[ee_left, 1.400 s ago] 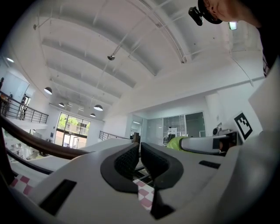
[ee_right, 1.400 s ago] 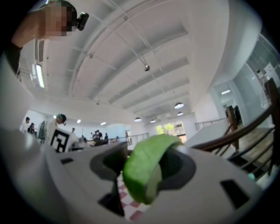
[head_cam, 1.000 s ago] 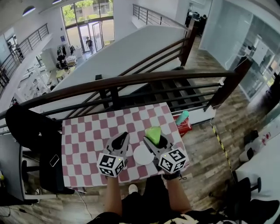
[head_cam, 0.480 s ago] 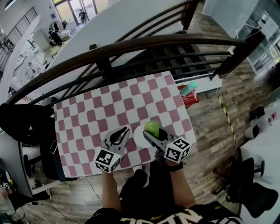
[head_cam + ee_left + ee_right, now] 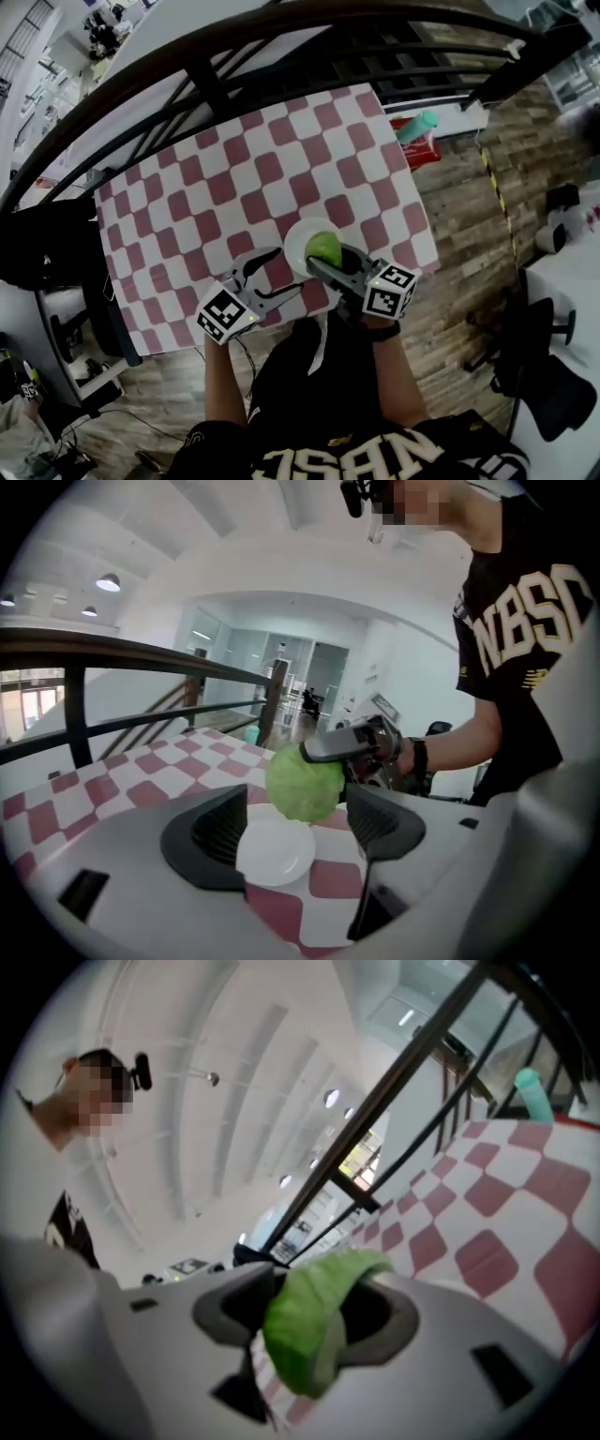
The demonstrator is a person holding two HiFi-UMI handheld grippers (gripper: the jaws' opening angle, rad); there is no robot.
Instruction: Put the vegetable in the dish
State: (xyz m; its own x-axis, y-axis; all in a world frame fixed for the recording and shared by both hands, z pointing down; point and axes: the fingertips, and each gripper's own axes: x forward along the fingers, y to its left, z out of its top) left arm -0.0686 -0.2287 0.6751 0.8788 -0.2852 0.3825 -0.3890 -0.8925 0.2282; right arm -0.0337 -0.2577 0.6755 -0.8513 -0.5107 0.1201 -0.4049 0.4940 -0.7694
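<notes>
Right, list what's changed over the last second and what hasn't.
The right tongs carried the green vegetable from beside the white plate to over it. The left tongs, shut before, are opening, with nothing gripped between them. Unchanged: the right tongs' grip on the vegetable, and the plate's spot on the checkered table.

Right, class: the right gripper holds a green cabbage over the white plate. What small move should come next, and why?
Probably lower the right gripper slightly, so the release is gentle. Its jaws are clamped on the green cabbage, which hangs over the white plate and, in the left gripper view, seems not yet to rest on it.
</notes>
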